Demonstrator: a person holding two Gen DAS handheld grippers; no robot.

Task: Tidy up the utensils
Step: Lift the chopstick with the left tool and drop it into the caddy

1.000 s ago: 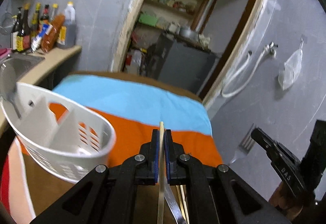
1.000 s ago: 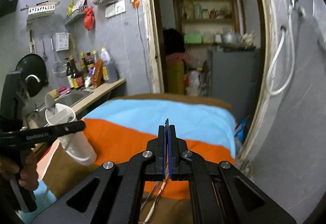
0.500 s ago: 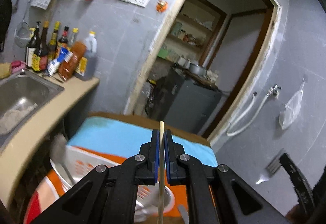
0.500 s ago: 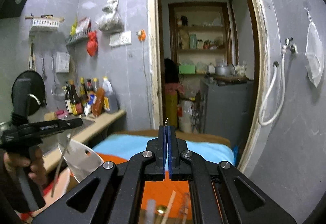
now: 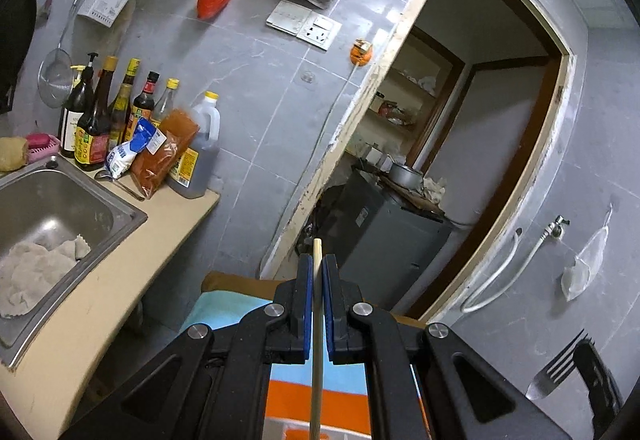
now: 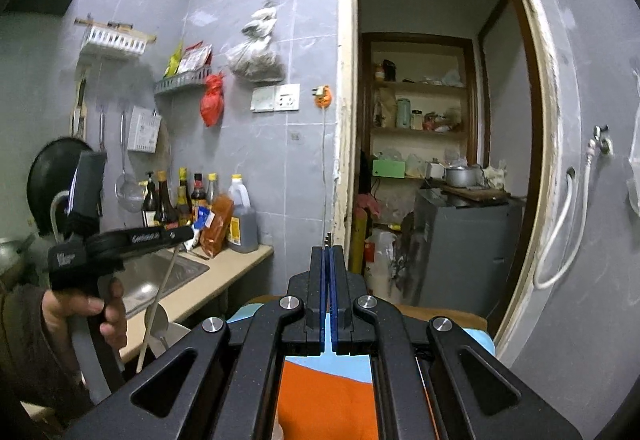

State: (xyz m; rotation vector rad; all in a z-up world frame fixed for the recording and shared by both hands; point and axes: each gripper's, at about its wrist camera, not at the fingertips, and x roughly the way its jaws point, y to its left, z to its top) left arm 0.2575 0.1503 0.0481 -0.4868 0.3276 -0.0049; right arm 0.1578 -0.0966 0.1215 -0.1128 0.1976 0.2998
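Note:
My left gripper [image 5: 316,272] is shut on a pale wooden chopstick [image 5: 317,352], held high above the striped cloth; the stick hangs down from it in the right wrist view [image 6: 158,296]. My right gripper [image 6: 329,260] is shut on a metal fork, whose tines [image 5: 558,372] show at the lower right of the left wrist view and poke just past the pads [image 6: 329,238]. The white utensil basket [image 6: 170,334] with a spoon in it shows at the lower left of the right wrist view, below the left gripper [image 6: 176,236].
A table with a blue, orange and brown cloth [image 6: 324,396] lies below both grippers. A steel sink [image 5: 44,216] and counter with sauce bottles [image 5: 120,120] are to the left. A doorway [image 6: 436,160] with a grey cabinet [image 6: 460,252] is ahead.
Both grippers have risen and tilted upward, so the basket has dropped out of the left wrist view. The chopstick and fork stay gripped.

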